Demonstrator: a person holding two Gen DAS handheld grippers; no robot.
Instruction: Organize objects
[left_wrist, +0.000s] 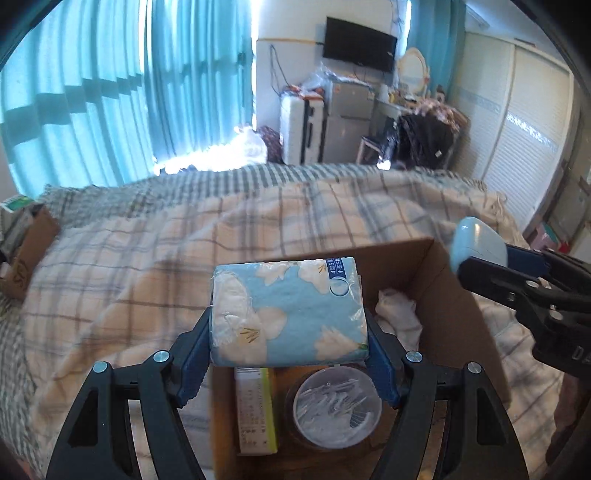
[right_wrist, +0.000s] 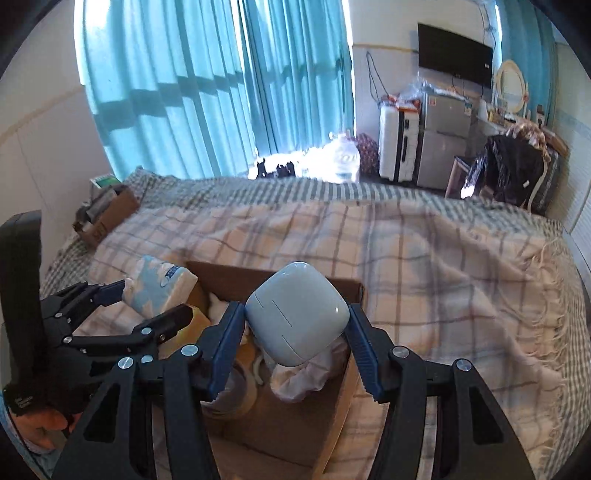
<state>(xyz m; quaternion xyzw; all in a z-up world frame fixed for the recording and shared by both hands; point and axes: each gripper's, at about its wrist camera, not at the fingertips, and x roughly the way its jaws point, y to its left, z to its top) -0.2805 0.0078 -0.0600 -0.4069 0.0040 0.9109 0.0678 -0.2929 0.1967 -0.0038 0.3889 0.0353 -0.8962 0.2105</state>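
Pinching a tissue pack (left_wrist: 290, 312), the left tool (left_wrist: 290, 354) hangs over the cardboard box (left_wrist: 448, 295) on the bed (left_wrist: 258, 214); at three o'clock, the right tool (right_wrist: 297, 332) clamps a pale-blue case (right_wrist: 297, 314).

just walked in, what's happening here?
A person is packing a cardboard box on a plaid-blanketed bed. The left gripper is clamped on a blue floral tissue pack; the right gripper is clamped on a pale blue earbud case. Both hang over the open box, which already holds a round clear tub, a yellow-green carton and white cloth.
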